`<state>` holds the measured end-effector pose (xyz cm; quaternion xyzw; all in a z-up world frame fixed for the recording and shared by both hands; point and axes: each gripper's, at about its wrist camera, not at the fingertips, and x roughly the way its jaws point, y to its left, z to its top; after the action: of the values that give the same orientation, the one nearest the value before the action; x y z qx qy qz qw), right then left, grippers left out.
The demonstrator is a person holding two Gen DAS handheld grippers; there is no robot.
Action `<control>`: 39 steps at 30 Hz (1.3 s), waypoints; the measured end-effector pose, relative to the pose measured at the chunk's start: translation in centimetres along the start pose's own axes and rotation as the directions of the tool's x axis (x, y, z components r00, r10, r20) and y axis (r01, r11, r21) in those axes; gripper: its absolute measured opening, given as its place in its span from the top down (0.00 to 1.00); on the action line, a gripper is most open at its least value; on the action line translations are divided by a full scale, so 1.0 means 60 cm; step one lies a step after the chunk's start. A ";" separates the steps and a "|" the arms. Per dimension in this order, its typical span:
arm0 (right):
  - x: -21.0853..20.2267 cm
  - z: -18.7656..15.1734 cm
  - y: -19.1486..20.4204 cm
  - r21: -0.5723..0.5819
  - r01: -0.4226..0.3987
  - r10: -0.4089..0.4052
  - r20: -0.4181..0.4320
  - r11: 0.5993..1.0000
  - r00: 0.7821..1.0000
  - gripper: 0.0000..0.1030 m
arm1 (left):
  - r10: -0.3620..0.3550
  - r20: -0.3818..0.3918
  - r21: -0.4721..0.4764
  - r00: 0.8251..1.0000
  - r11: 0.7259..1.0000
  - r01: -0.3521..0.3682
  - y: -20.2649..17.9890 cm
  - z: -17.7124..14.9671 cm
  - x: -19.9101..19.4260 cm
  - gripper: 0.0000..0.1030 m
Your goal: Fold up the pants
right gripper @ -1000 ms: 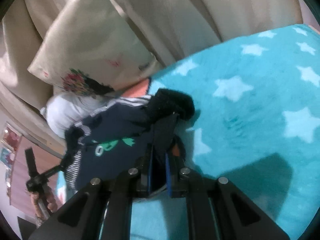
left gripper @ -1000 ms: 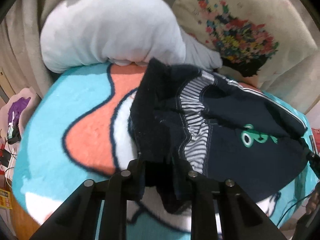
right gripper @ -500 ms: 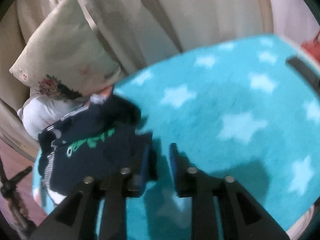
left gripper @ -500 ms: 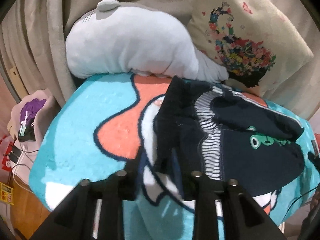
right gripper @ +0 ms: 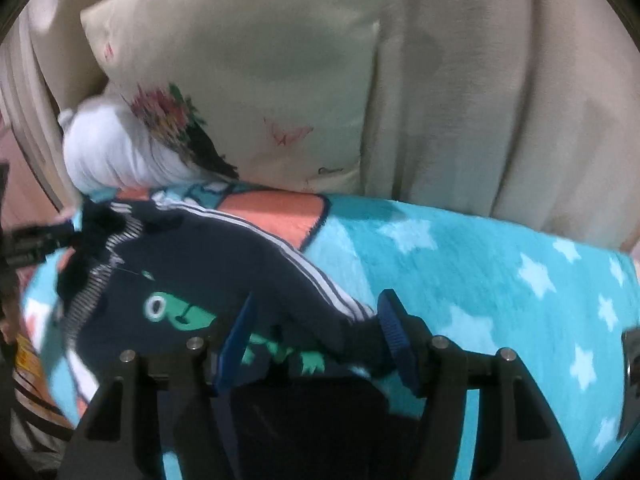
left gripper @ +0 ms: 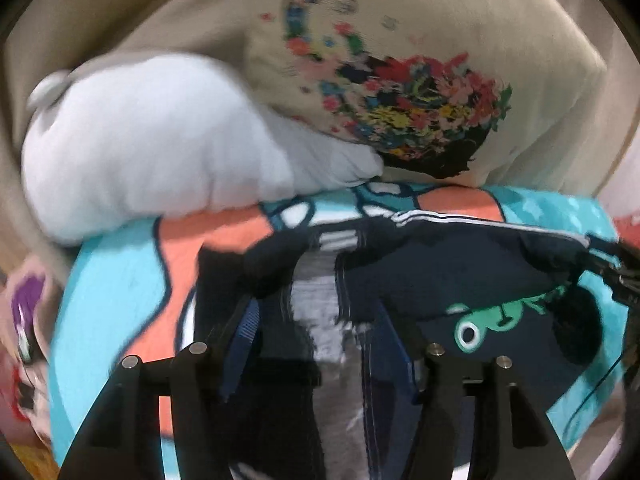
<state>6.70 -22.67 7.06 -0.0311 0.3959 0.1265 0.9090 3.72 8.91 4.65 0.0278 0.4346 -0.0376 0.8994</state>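
Right wrist view: both tools (right gripper: 316, 328) (left gripper: 316, 332) spread over pants (right gripper: 224, 264) on starry teal blanket (right gripper: 500, 272).

A fleecy turquoise blanket (right gripper: 460, 264) with white stars and an orange patch covers the surface. At its far edge a soft pale grey plush cushion (left gripper: 160, 152) lies touching a cream pillow (left gripper: 400, 80) printed with bright flowers, beige curtains (right gripper: 500, 100) behind.

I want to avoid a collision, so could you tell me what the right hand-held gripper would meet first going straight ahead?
Probably the navy pants, lying between the open right hand-held gripper; depth is unclear.
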 end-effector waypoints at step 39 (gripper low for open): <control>0.108 0.031 0.040 -0.050 -0.053 0.046 -0.126 0.997 0.991 0.97 | -0.042 -0.048 0.205 0.998 0.977 0.051 -0.059 0.045 0.096 0.93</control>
<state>11.64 -18.70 3.73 -0.0531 0.4492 0.1572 0.8779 9.04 4.91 1.75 0.1117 0.4482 -0.1027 0.8810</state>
